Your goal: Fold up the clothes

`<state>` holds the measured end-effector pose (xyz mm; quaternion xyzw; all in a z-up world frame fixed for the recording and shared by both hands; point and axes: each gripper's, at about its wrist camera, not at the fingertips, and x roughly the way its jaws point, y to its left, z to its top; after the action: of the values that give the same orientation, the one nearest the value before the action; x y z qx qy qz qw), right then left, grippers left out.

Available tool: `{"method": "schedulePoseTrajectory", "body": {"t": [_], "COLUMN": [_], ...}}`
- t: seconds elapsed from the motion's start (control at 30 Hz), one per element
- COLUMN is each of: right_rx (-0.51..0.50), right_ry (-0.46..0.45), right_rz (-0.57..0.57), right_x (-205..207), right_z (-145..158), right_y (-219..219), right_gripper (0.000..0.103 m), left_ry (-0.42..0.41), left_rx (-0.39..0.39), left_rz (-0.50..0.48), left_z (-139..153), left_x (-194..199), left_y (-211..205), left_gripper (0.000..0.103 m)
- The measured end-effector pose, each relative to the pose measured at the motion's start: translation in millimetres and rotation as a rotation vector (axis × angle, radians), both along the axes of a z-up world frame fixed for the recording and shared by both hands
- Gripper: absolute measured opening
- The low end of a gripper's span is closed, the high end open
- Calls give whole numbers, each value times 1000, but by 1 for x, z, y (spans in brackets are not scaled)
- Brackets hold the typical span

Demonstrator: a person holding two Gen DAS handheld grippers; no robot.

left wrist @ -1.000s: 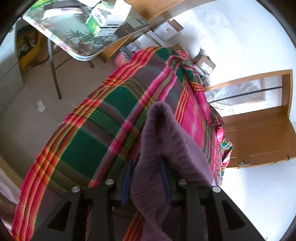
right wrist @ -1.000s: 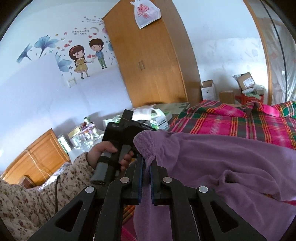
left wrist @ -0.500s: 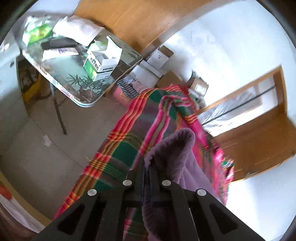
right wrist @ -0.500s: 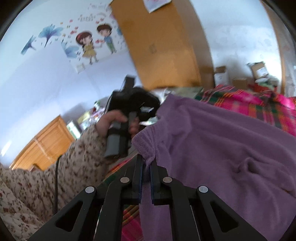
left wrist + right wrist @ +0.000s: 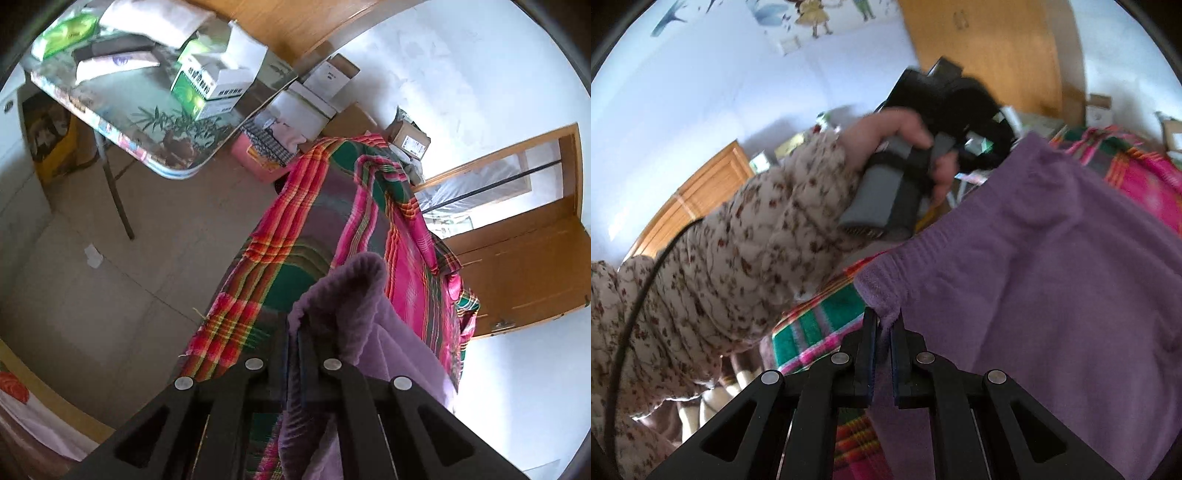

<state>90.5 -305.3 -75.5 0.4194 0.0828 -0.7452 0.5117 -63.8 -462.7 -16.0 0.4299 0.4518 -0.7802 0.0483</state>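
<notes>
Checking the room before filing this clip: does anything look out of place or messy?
Minor only: a crumpled white paper scrap lies on the grey floor near the folding table's leg. The purple fleece garment looks intact.

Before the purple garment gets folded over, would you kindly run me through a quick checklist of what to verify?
1. Left claw shut on the purple garment: ok.
2. Right claw shut on the garment's ribbed edge: ok.
3. Garment lifted off the plaid bedspread: cannot tell how far.
4. Edge between the claws taut: not ok, it sags and wrinkles.
5. Bedspread beyond the garment free of objects: ok.
6. Sleeve clear of the cloth: ok.
</notes>
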Motion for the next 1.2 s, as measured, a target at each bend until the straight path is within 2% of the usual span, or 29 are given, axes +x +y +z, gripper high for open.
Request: {"method": "schedulePoseTrajectory", "body": {"t": [0.23,0.37,0.4,0.43,0.5,0.6,0.73,0.8,1.03,1.1,1.13,1.2], "right_rx": [54,40,41,42,39,-7,-60,-53,119,179,208,249], "right_ry": [-112,-182,-188,-186,-145,-95,-97,-58,144,155,158,140], "right_rz": [36,27,22,19,4,-40,-180,-242,-584,-681,-726,-756], "right_x": [-6,-15,-17,-18,-18,-23,-48,-60,-132,-154,-165,-180], "right_z": [-31,-37,-36,-34,-25,-6,11,20,45,40,37,31], "right_y": [-29,-26,-24,-21,-9,23,87,115,241,277,294,311], "right_gripper": [8,9,11,18,24,24,24,24,24,25,28,30], "left_ry": [-4,-12,-15,-17,-15,-14,-15,-15,-12,-7,-3,6], "left_rx": [-6,-4,-5,-1,9,24,26,25,-58,-92,-98,-91], "left_rz": [-8,-4,-4,-2,-6,-11,15,37,113,133,131,117], "left_z": [-1,-1,-1,-1,-2,-2,3,8,34,43,47,53], "left_x": [0,-2,-3,-3,-2,0,6,11,34,42,43,43], "left_y": [0,-1,0,-1,-1,-2,-5,-8,-16,-14,-10,0], "left_gripper": [4,4,4,4,4,7,11,11,12,15,16,17]}}
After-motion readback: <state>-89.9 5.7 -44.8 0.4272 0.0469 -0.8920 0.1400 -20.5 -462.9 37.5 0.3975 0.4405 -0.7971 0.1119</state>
